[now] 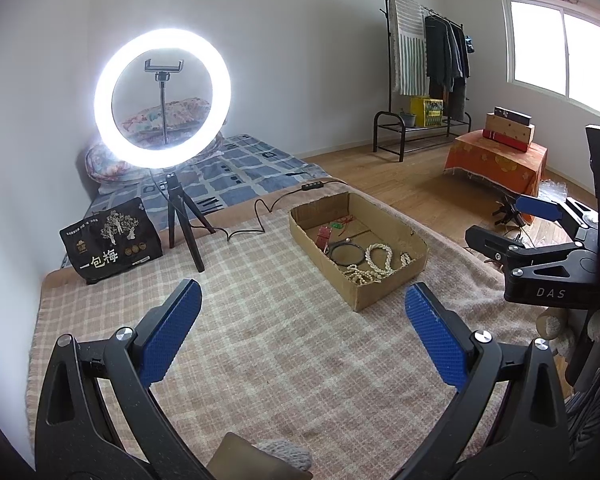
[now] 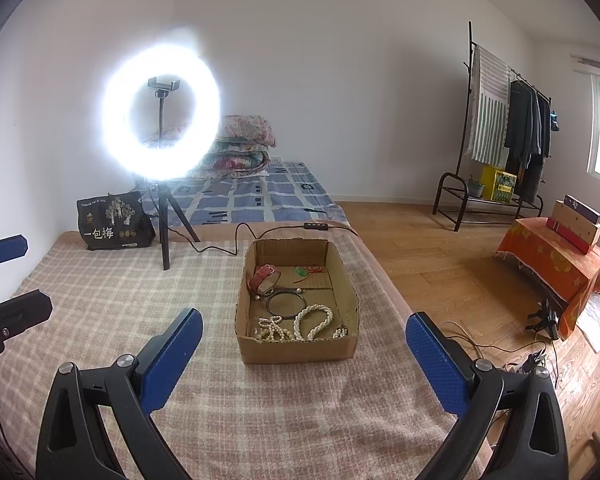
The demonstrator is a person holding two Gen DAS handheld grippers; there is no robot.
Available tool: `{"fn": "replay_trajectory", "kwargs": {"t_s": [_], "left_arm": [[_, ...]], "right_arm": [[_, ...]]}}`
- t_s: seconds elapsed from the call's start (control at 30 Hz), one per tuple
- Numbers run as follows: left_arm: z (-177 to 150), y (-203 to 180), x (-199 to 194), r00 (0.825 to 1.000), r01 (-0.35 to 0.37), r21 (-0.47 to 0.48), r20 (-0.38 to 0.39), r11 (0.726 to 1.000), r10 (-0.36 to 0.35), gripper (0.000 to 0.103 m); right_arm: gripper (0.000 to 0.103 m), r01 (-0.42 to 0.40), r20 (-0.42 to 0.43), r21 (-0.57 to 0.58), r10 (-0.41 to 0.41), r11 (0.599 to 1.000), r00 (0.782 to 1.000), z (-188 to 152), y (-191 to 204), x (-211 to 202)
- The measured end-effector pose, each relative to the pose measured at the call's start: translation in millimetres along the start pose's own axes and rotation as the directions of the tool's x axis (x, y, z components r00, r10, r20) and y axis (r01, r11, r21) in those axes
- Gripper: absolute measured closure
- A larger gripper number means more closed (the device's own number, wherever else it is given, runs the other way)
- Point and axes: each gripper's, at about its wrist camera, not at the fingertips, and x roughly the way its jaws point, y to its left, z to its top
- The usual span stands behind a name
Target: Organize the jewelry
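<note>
Cardboard box of jewelry was set on a checked blanket, both grippers held wide and empty.

Pearl strands, a black hoop, a red watch and a green pendant were gathered inside the box, the pearls nearest the front wall. The left gripper and right gripper were kept above the blanket, short of the box, nothing between their blue pads. A lit ring light on a tripod and a black bag were placed behind, at the blanket's far edge.
</note>
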Motion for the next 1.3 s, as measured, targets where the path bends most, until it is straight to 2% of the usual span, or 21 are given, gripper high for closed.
{"fn": "replay_trajectory", "kwargs": {"t_s": [0.77,1.1,1.3], "left_arm": [[-2,3,-4,0.999,-0.036,0.014,0.03,0.999,0.036,0.0],[-3,12,3,0.999,-0.047,-0.014,-0.014,0.999,0.047,0.0],[-3,14,3,0.999,-0.051,-0.018,-0.013,0.999,0.051,0.0]], "right_arm": [[0.0,-0.002,-0.015,-0.003,0.002,1.0,1.0,-3,1,2],[0.0,0.012,-0.038,0.019,-0.011,1.0,0.999,-5,-4,8],[0.0,0.011,-0.046,0.029,-0.01,1.0,0.999,-6,-6,10]]}}
